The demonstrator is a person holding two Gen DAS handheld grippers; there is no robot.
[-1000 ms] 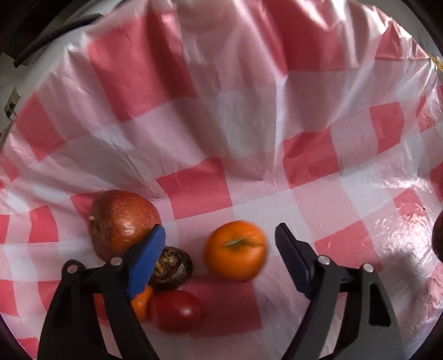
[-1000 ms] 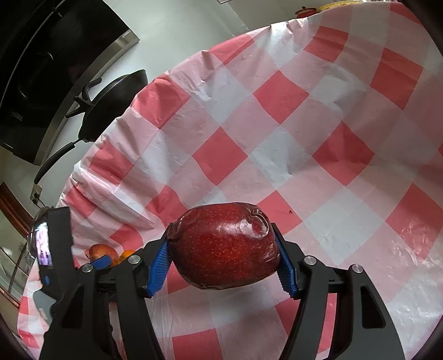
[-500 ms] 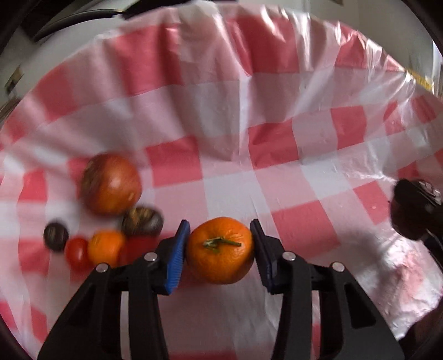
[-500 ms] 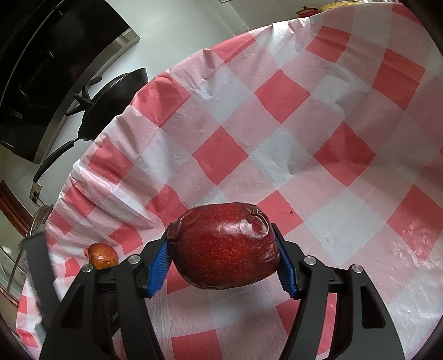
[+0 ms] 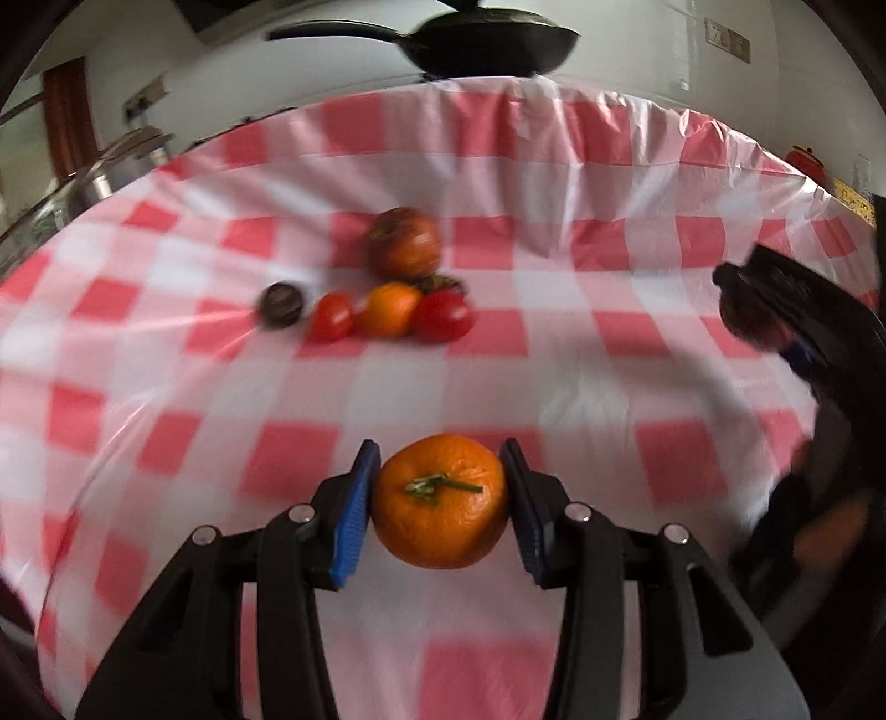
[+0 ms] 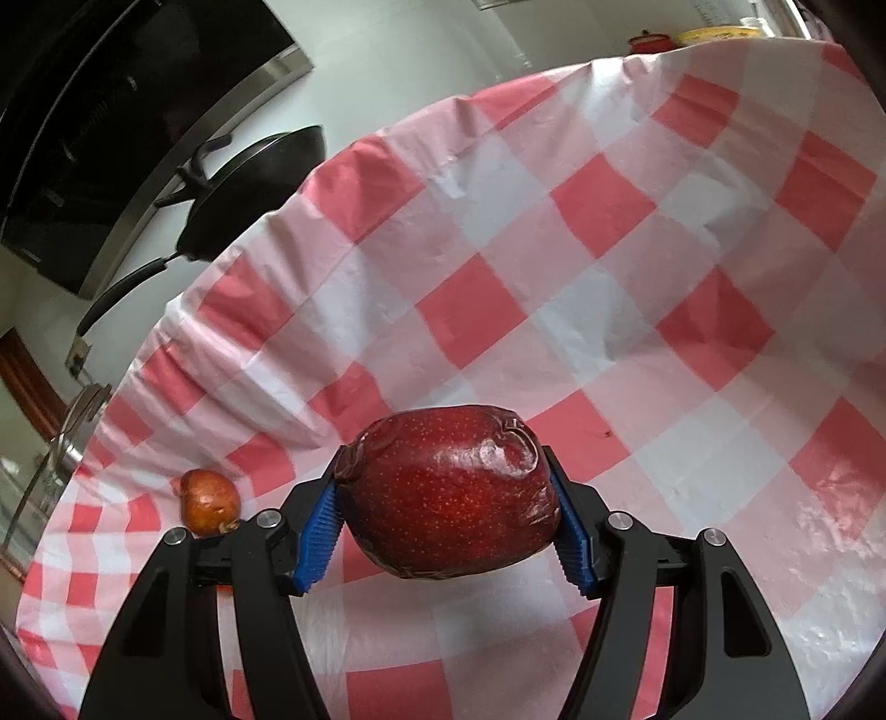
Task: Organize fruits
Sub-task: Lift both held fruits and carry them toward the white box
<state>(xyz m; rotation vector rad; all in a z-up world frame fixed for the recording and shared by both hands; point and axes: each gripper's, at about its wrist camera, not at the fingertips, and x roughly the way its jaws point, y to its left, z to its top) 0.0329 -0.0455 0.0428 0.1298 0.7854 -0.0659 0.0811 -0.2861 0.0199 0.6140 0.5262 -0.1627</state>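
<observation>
Between the blue pads of the left tool [image 5: 440,501] sat a mandarin [image 5: 440,501], green stem facing the camera, clamped on both sides and held clear of the red-and-white checked cloth [image 5: 554,354] that covered the desk. Farther back on that cloth lay a loose cluster of fruit: a brownish-red pomegranate [image 5: 405,242] at the rear, a second small orange fruit [image 5: 389,309] in front of it, a red tomato [image 5: 443,314] touching that fruit's right side, a smaller tomato [image 5: 332,317] on its left, and a dark round fruit [image 5: 282,304] a little apart at the far left. Another dark fruit [image 5: 443,283] peeked out behind the larger tomato. This view was blurred, so finer detail could not be told.

At the right edge of the left wrist view the right tool [image 5: 775,310] appeared as a dark shape. From its own camera, the right tool [image 6: 448,509] was clamped on a dark red apple [image 6: 448,493] with wrinkled skin, held above the cloth [image 6: 609,249]. The pomegranate [image 6: 210,501] rested on the cloth off to the left, well apart from the apple. Beyond the desk's far edge a black frying pan [image 5: 487,41] stood against the wall.
</observation>
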